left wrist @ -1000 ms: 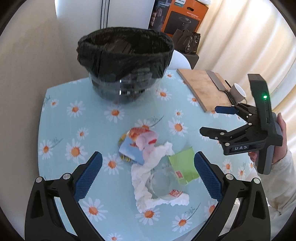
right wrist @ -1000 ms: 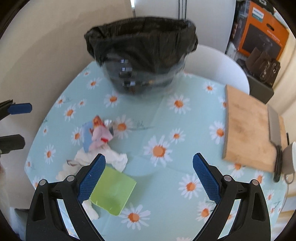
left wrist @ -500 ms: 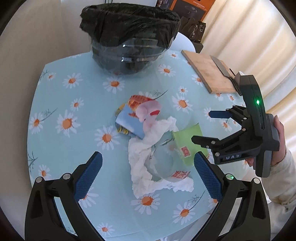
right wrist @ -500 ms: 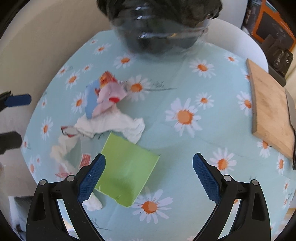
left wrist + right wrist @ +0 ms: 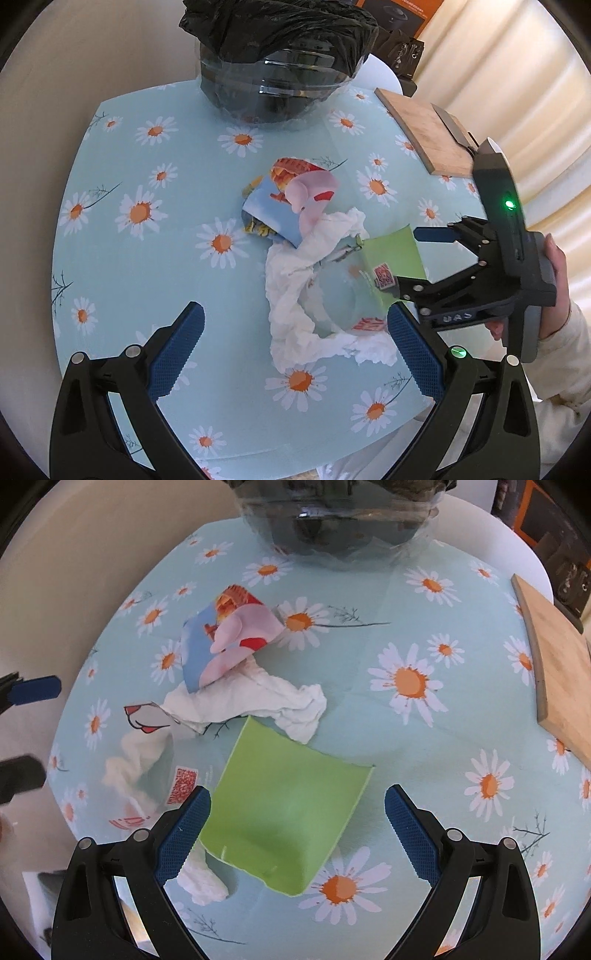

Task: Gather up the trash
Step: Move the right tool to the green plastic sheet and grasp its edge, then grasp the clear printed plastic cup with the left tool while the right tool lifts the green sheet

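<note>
Since a second ago you have brought both tools lower and closer over the trash pile, and the right gripper [image 5: 297, 814] has come down until the green wrapper [image 5: 284, 812] fills the gap between its blue pads.

That green wrapper lies flat near the table's [image 5: 122, 258] front edge, light, thin and probably springy; I would pinch its raised near edge rather than press down on the slick cloth. Your right tongs stand wide apart, straddling it, gripping nothing; whether a pad touches it I cannot tell.

Your left gripper [image 5: 295, 349] is also spread wide and empty, hovering just short of the crumpled white tissue [image 5: 295, 280]: soft, weightless, easy to take anywhere on a fold. The clear plastic film [image 5: 340, 299] inside it looks slippery and crushable.

Beyond lies the blue and pink snack wrapper [image 5: 284, 206], crinkly and light. Farthest stands the black-lined bin [image 5: 280, 55], with the cutting board [image 5: 424, 129] off to the right.
</note>
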Available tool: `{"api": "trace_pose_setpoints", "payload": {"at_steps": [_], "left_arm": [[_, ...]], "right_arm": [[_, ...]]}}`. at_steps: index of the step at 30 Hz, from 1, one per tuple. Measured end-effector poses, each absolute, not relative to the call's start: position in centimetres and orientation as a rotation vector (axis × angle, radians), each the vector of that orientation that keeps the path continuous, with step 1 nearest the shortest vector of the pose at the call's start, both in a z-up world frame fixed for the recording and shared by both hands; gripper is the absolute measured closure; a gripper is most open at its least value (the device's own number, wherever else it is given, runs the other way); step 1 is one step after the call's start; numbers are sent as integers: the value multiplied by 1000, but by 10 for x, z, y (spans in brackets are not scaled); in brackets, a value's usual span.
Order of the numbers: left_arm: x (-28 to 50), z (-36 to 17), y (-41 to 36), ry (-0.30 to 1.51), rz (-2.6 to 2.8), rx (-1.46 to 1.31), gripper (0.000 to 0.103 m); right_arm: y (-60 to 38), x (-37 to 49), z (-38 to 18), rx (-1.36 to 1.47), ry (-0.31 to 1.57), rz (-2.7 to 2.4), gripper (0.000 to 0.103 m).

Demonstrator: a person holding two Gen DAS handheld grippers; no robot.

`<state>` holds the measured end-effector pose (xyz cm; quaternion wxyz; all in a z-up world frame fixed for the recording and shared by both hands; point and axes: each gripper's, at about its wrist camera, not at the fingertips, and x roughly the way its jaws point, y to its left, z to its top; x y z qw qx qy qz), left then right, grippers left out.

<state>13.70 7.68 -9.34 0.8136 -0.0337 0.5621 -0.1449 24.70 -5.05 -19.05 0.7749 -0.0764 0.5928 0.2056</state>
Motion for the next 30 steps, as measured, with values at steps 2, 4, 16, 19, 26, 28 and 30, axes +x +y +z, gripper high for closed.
{"api": "trace_pose_setpoints", "payload": {"at_steps": [2,4,16,19,26,28,30], "left_arm": [[134,-94,77,1205,-300,-56,6],[132,-94,79,1211,-286,-52,6],[135,-99,63,1232,-297,-18,6],[139,-102,52,1228,-322,-6,6],[140,-113,23,1240,-370,58,6],[141,-118,19,1248,-374,61,6],[143,-122,15,1251,-380,64,6]], "right_arm": [[-46,246,-194,-165,1293,442,12],[-43,244,-199,-174,1304,445,12],[-58,241,-198,-191,1318,466,84],[-70,239,-194,-173,1317,479,96],[-88,236,-187,-156,1307,509,97],[-94,234,-182,-142,1303,524,97],[-97,235,-179,-148,1296,523,97]]}}
